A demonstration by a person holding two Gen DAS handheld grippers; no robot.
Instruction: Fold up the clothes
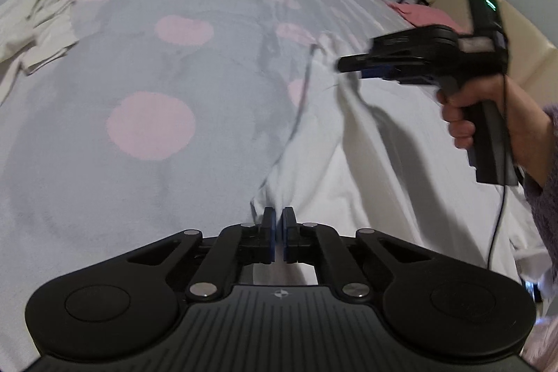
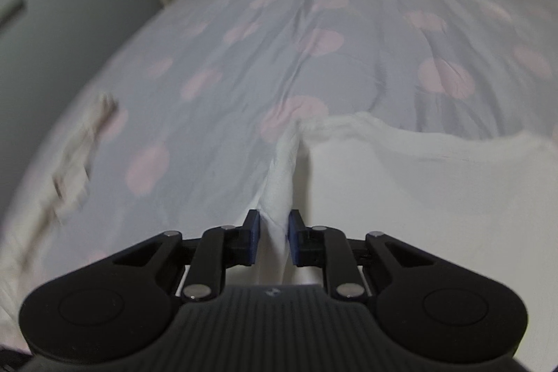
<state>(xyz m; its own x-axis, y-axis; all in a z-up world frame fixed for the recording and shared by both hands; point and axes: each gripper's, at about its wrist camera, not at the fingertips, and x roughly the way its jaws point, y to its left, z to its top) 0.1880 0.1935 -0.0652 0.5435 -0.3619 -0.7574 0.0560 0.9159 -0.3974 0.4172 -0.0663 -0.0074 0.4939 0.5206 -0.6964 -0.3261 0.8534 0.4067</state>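
- Left view alone shows the hand [image 1: 467, 114] holding the right tool [image 1: 348, 63].
- Left tool [image 1: 278, 225] pinches the garment [image 1: 383, 162].
- Right tool [image 2: 273, 232] pinches a garment [image 2: 418, 197] fold running forward.

The left gripper [image 1: 278, 215] is pinching with its jaws nearly closed. The right gripper [image 2: 272, 221] is clamping with a wider gap, gripped by the person's right hand [image 1: 467, 114].

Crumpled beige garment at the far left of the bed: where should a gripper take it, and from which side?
By judgement, take the crumpled beige garment at its flatter near hem corner, approaching low from the near side; that edge lies thin on the dotted bedsheet, while the far end is bunched.
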